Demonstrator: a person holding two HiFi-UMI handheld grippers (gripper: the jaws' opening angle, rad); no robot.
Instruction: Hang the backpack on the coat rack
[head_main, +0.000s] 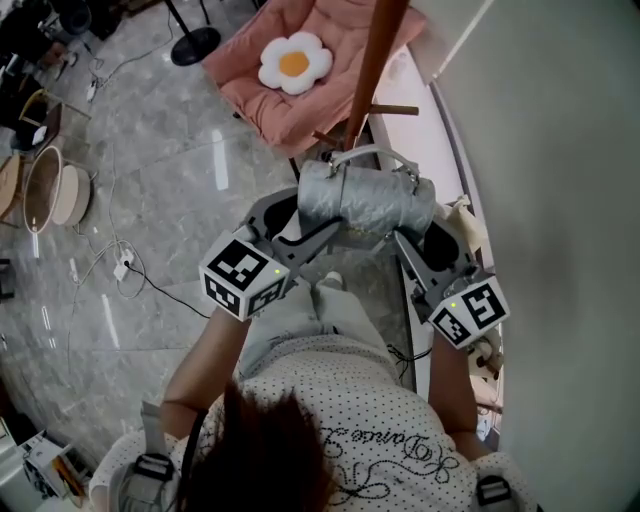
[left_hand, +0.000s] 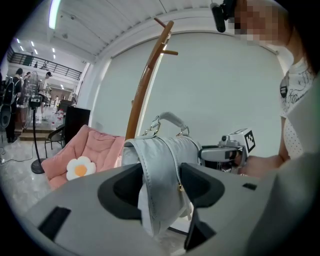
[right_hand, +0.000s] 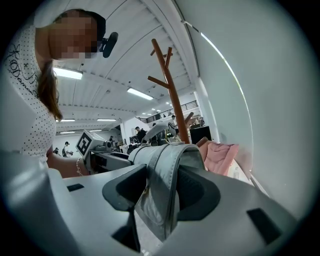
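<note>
The person's dotted shirt (head_main: 340, 420) fills the bottom of the head view, with both forearms reaching up the frame. The left gripper (head_main: 312, 238) sits left of centre and the right gripper (head_main: 410, 250) right of centre. Each carries its marker cube nearest the body.

Between them, in mid-frame, hangs the grey backpack (head_main: 365, 200), held clear of the floor with its top handle (head_main: 365, 155) arching up. In the left gripper view the left gripper (left_hand: 161, 187) has its jaws clamped on a grey strap of the backpack (left_hand: 162, 160), which runs down between the dark pads. The right gripper view shows the same on the other side. There the right gripper (right_hand: 162, 190) has its jaws closed on a folded band of the backpack (right_hand: 167, 165).

Just beyond the bag, toward the top of the head view, rises the wooden coat rack (head_main: 372, 70), with a short peg sticking out to the right. The bag is close to its pole but hangs on no peg. A pale wall (head_main: 560, 200) fills the right side.

Further off, at upper centre, is a pink cushioned chair (head_main: 330, 95) with a flower-shaped pillow (head_main: 295, 62) on it. A grey marbled floor (head_main: 170, 190) spreads to the left, with a cable (head_main: 120, 265) trailing across it.
</note>
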